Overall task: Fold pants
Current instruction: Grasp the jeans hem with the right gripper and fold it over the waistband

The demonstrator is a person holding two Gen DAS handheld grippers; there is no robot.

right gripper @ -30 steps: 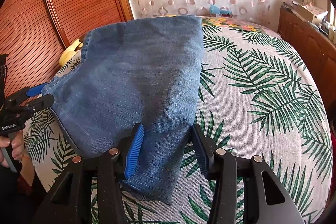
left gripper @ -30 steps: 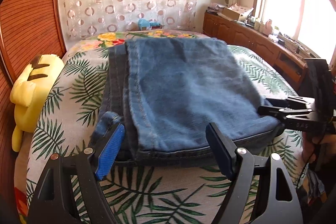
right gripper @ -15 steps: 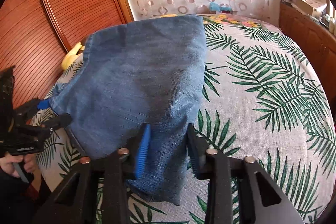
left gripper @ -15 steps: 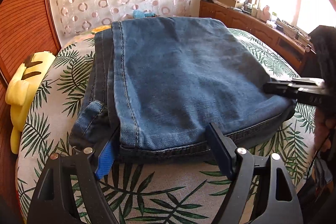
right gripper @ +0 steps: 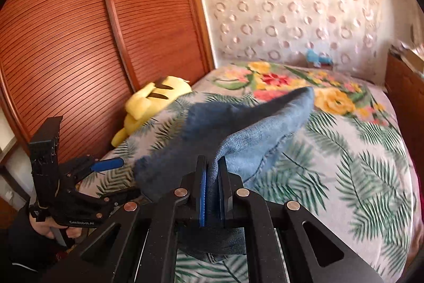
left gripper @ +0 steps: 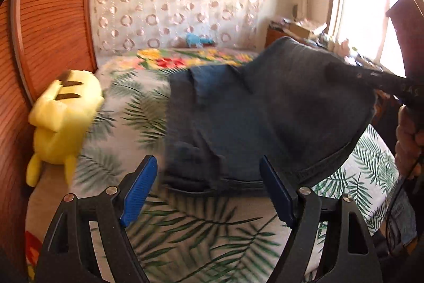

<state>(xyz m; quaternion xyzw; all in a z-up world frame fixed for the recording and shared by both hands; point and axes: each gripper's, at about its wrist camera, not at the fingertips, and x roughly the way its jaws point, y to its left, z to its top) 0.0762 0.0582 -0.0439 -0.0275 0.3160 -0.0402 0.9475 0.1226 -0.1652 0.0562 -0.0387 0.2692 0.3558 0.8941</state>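
the right gripper (right gripper: pixel 212 192), at the bottom centre of its own view, is pinched tight on a bunched edge of the pants (right gripper: pixel 238 134), its jaws having just been closing with the denim between them; that grip lets it lift one side so the cloth can be carried over for a fold. the pants hang from it in a slanting sheet across the middle of the frame, the far part resting on the palm-print bedspread (right gripper: pixel 357 163). the left gripper (left gripper: pixel 209 190) stands spread at the lower centre of its view, its blue pads empty just short of the hem, likely waiting to take a second corner. a second ago the pants lay flat and the right jaws were open around the edge; the yellow plush toy (left gripper: pixel 63 121) stays at the left.
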